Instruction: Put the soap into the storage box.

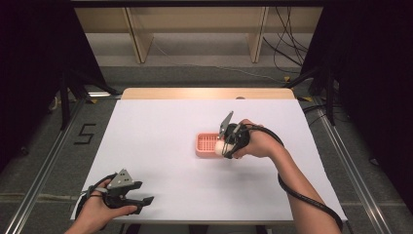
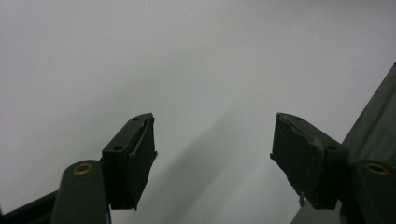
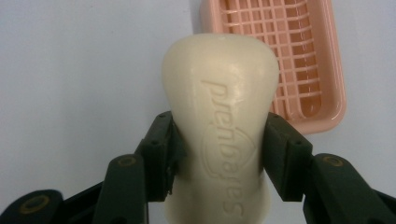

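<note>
Pink soap dish [image 3: 322, 93] holds nothing; right tool [image 3: 219, 154] grips soap bar [image 3: 224, 116] above it; left tool [image 2: 212, 149] rests open on surface [image 1: 160, 126].

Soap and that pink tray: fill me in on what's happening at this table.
A person works with tongs in each hand. The right tongs are shut on a cream bar of soap, holding it beside and partly over the pink soap dish, which is empty, on the white table. The left tongs are open, holding nothing, near the table's near left corner.
</note>
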`<action>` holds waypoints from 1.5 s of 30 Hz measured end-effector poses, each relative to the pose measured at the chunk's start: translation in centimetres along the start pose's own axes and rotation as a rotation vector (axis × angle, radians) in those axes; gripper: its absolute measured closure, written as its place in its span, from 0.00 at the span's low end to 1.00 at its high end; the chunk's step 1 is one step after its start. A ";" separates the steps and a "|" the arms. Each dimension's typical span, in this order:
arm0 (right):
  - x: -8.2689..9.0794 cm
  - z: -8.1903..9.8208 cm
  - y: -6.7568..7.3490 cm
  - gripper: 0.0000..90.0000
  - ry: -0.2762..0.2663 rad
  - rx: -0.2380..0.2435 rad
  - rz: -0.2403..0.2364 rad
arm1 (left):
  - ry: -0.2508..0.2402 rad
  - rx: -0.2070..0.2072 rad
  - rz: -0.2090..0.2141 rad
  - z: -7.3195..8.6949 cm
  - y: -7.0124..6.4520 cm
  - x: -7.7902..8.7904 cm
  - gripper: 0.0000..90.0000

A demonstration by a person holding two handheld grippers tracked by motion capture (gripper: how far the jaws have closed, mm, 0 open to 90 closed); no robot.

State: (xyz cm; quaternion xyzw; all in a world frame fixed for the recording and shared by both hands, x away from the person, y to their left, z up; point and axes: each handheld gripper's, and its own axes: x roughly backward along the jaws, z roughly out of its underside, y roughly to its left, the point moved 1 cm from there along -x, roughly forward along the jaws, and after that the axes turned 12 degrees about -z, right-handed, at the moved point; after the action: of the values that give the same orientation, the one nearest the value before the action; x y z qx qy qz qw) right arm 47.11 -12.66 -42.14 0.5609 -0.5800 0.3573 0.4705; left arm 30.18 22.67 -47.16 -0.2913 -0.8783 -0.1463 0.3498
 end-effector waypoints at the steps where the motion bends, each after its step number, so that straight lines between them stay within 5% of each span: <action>1: 0.0 0.0 0.2 0.56 0.002 -0.032 0.001 | 0.000 -0.001 0.001 0.0 0.0 0.0 0.33; 4: -0.2 -0.3 0.0 0.56 0.000 0.006 -0.003 | 0.000 0.000 0.000 0.0 0.0 0.0 0.33; 5: -0.1 -0.3 0.2 0.56 0.008 -0.030 0.008 | 0.000 -0.001 0.000 0.0 0.0 0.0 0.33; 6: -0.2 -0.4 0.0 0.56 0.004 0.010 0.005 | -0.001 0.002 -0.001 0.0 0.0 0.0 0.33; 7: -0.2 -0.5 0.2 0.56 0.009 -0.030 0.003 | -0.001 0.002 -0.001 0.0 0.0 0.0 0.33; 12: -0.4 -0.9 0.1 0.56 0.005 0.003 0.003 | -0.001 0.002 -0.001 0.0 0.0 0.0 0.33; 14: -0.4 -1.0 0.3 0.56 0.013 -0.023 0.003 | -0.003 0.003 -0.002 0.0 0.0 0.0 0.33; 19: -0.6 -1.2 -0.1 0.56 0.001 0.042 0.001 | 0.002 0.020 -0.001 0.0 -0.1 0.0 0.33; 45: -0.7 -2.0 -1.1 0.56 0.004 0.055 0.006 | -0.003 -0.004 -0.006 -0.1 0.2 0.2 0.33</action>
State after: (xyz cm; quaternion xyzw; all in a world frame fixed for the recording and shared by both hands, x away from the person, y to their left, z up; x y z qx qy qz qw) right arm 48.41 -10.63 -42.33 0.5713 -0.5707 0.3755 0.4549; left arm 30.25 22.86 -46.97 -0.2897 -0.8793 -0.1486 0.3477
